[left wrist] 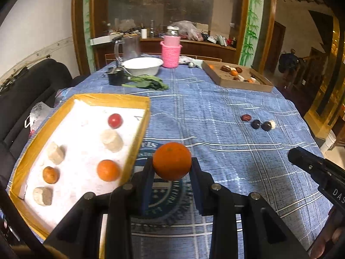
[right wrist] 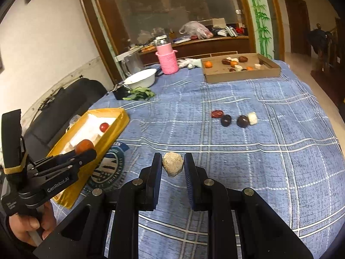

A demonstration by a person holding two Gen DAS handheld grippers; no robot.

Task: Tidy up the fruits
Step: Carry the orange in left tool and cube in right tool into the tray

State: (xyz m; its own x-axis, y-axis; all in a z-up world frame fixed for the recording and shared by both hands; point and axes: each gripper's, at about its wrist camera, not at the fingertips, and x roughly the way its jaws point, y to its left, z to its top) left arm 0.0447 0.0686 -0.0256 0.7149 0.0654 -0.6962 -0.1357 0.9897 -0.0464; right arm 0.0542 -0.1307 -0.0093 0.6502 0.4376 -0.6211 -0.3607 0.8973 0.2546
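"GenRobot.AI" printed white along the left gripper [right wrist: 86,154]; "DAS" partly legible on the right gripper [left wrist: 301,155]; round emblem [right wrist: 107,168] lettering unreadable.

Counter [right wrist: 269,151] draped in blue plaid cloth, bearing a yellow-rimmed tray [left wrist: 129,99] at left, a brown cardboard tray [right wrist: 241,76] at far right, white bowl [left wrist: 143,65], pink knitted holder [left wrist: 171,54], glass pitcher [left wrist: 129,47], green leaves [left wrist: 146,83], and loose dark fruits [right wrist: 234,118] mid-cloth.

Left gripper [left wrist: 172,168]: angled downward, fingers clamped on either side of an orange [left wrist: 172,161] | Right gripper [right wrist: 173,165]: angled downward, fingers pinching a pale beige lump [right wrist: 173,164] | Person's hand [right wrist: 32,226]: wrapped around the left gripper's handle
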